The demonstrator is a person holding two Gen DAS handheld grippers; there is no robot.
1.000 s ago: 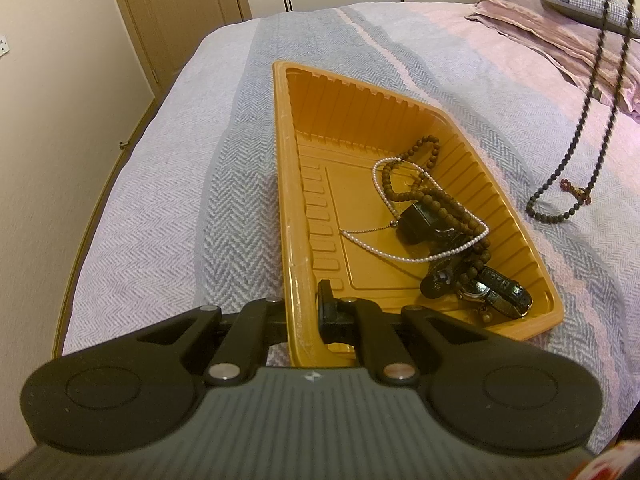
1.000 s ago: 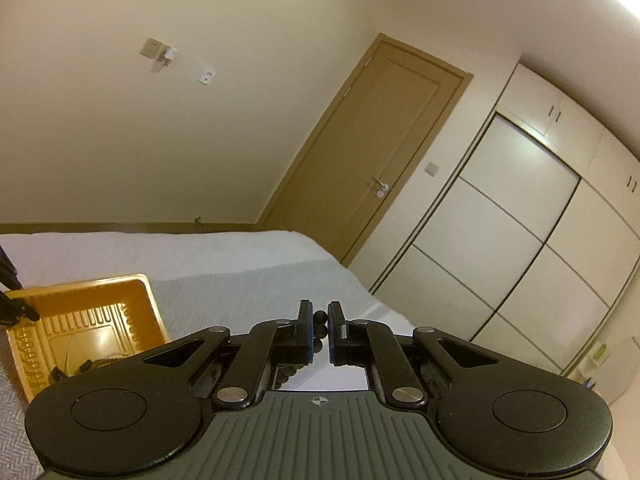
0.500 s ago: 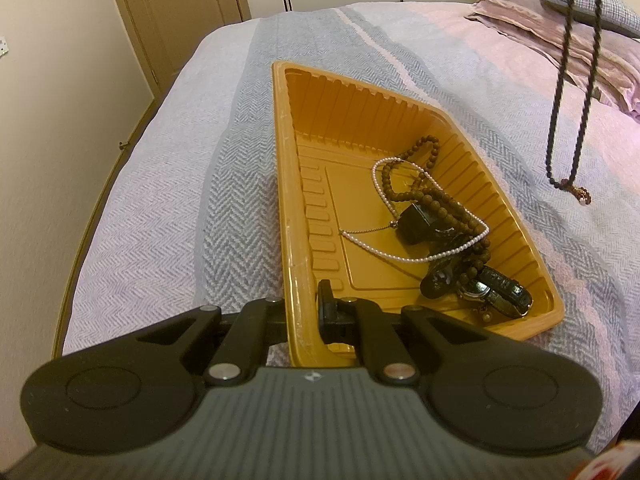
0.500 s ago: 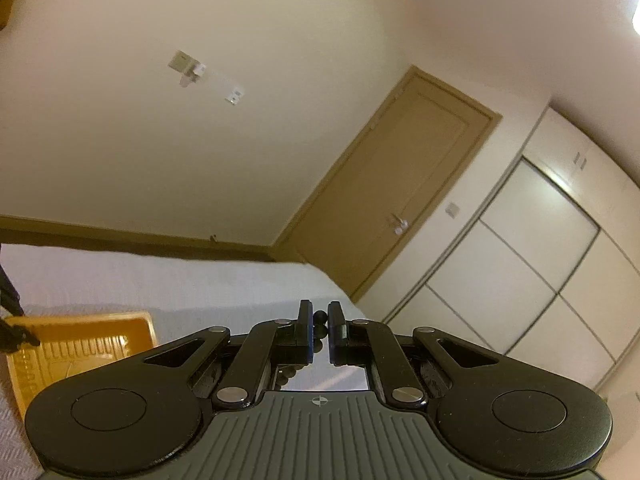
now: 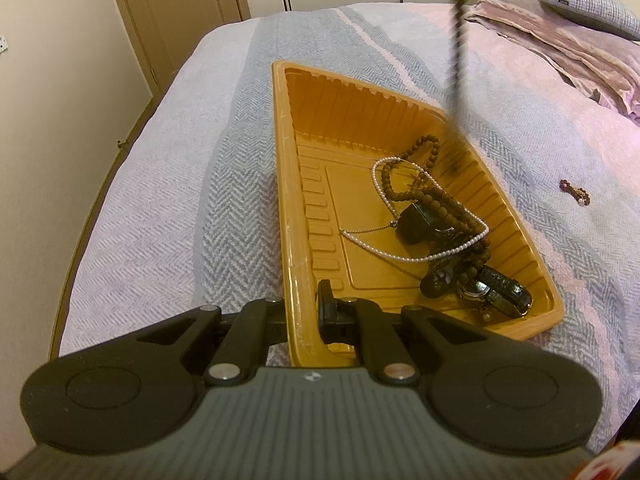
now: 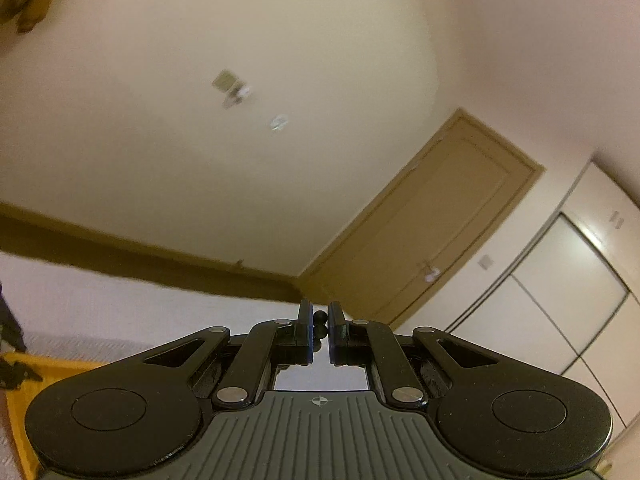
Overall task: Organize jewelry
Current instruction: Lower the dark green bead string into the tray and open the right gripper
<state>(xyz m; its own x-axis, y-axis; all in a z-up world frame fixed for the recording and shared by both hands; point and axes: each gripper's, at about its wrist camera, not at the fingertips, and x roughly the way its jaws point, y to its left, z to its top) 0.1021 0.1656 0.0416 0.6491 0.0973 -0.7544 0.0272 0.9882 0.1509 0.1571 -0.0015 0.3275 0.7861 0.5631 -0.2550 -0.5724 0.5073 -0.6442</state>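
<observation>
Orange tray [image 5: 298,216] sits on the bed [image 5: 168,200], its near rim clamped in the left gripper [image 5: 303,312]. Ahead, pearl necklace [image 5: 404,256] lies inside. Right gripper [image 6: 319,332] pinches the dark bead strand [image 5: 458,40], dangling over the tray's far side.

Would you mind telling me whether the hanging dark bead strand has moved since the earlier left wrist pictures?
Yes. The dark bead strand has swung left, from over the bedspread to hanging above the orange tray.
</observation>
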